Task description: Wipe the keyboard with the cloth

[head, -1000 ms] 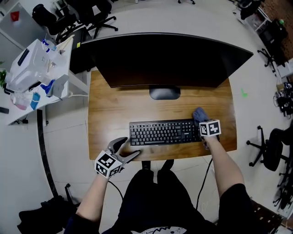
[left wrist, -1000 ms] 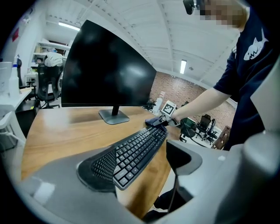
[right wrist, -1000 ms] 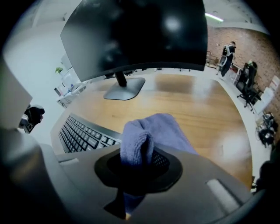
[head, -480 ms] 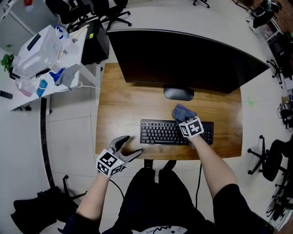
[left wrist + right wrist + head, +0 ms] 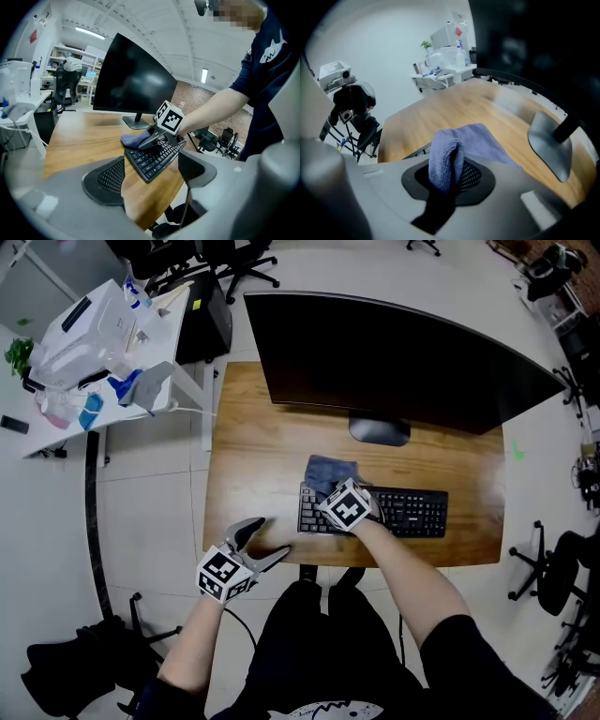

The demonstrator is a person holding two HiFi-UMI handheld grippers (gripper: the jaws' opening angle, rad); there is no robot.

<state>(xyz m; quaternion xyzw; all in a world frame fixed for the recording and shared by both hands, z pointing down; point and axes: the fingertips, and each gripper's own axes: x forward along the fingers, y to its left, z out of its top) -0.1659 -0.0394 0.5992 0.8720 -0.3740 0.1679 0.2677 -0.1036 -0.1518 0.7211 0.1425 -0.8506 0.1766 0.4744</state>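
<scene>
Left gripper (image 5: 267,542): nearest to me, at the front left edge of the desk (image 5: 258,442). My fingers here are spread wide with nothing between them; past them I only see bare wood and the keyboard's end.
Right gripper (image 5: 330,491): out over the left end of the keyboard (image 5: 412,511), marker cube on top. My fingers here are pinching a fold of the cloth (image 5: 457,150) between the mesh pads.
Cloth (image 5: 330,471): blue-grey. One bunched fold stands up in my right grip, and the rest trails off the keyboard's back left corner onto the wood.
Keyboard: black, lying flat, parallel to the front edge, right of the desk's centre. Its left end is under the cloth and gripper; the other keys are uncovered.
Monitor (image 5: 403,362): wide, curved, dark screen. Its base (image 5: 379,431) sits on the wood just behind the cloth.
Side table (image 5: 94,343): white, off the far left corner, crowded with white and blue items too small to name.
Chairs (image 5: 220,259): black office chairs on the floor beyond.
</scene>
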